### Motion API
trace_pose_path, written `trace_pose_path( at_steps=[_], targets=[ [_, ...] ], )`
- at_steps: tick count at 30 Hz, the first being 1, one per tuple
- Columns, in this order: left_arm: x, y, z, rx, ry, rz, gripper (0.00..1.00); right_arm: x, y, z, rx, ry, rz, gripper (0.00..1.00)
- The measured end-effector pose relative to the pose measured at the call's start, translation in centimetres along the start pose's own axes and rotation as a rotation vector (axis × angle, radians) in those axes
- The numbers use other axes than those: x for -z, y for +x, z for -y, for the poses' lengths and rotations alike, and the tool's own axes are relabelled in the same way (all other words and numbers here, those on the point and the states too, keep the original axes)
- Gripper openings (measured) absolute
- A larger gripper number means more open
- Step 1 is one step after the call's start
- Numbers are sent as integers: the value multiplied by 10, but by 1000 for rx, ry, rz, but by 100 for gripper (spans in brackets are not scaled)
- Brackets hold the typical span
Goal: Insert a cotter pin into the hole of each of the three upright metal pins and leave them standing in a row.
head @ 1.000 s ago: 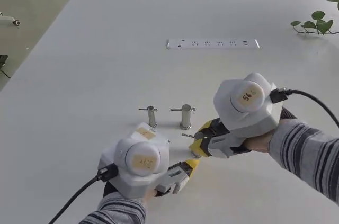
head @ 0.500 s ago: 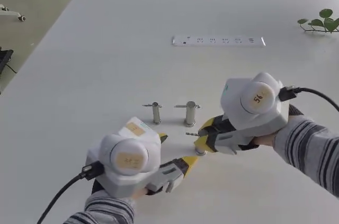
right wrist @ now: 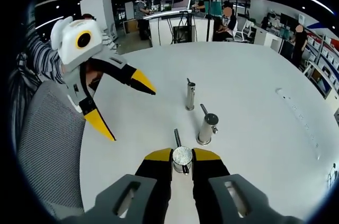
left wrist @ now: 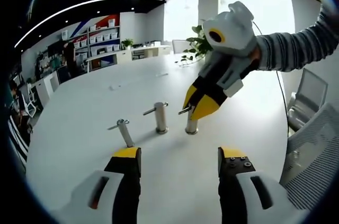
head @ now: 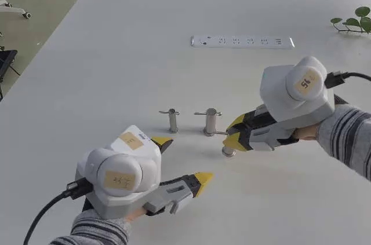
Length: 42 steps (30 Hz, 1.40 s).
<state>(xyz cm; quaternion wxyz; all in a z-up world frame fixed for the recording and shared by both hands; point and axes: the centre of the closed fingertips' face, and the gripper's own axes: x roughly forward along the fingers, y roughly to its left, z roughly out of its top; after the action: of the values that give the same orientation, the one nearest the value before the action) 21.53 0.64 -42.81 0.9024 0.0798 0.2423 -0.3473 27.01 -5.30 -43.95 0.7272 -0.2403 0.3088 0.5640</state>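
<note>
On the white tabletop [head: 116, 71] three short silvery steel pins with flat round heads stand upright in a slanting row. The right gripper [head: 233, 134], white-bodied with yellow-tipped black jaws, has its jaws closed narrowly on the head of the end pin [right wrist: 182, 158]. A thin wire cotter pin [right wrist: 178, 138] sticks out through that pin toward the others. The middle pin [head: 210, 122] and the far pin [head: 173, 120] stand free just beside it, each with a thin wire crosswise near its top. The left gripper [head: 182, 159] is held near the row with its jaws wide apart, holding nothing. A white power strip [head: 242, 41] lies well beyond the pins.
</note>
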Motion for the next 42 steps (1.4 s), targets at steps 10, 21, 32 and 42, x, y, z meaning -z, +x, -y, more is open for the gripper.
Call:
trace_pose_path(
  at_steps=[10,21,32,42],
  targets=[
    [-6,-10,-5,11,-29,26,69,9,-9,17,-6,-35,-41,8],
    [-1,-20,-12,-18,-61,24,79,16,-13,34,1,-39,-56,8],
    [-1,-25,-20,-35,-81,31,83,18,-9,39,-3,-45,-64,8],
    [-3,-25,-25,-43,-92,37,83,20,-6,47,-13,-53,-64,8]
  ],
)
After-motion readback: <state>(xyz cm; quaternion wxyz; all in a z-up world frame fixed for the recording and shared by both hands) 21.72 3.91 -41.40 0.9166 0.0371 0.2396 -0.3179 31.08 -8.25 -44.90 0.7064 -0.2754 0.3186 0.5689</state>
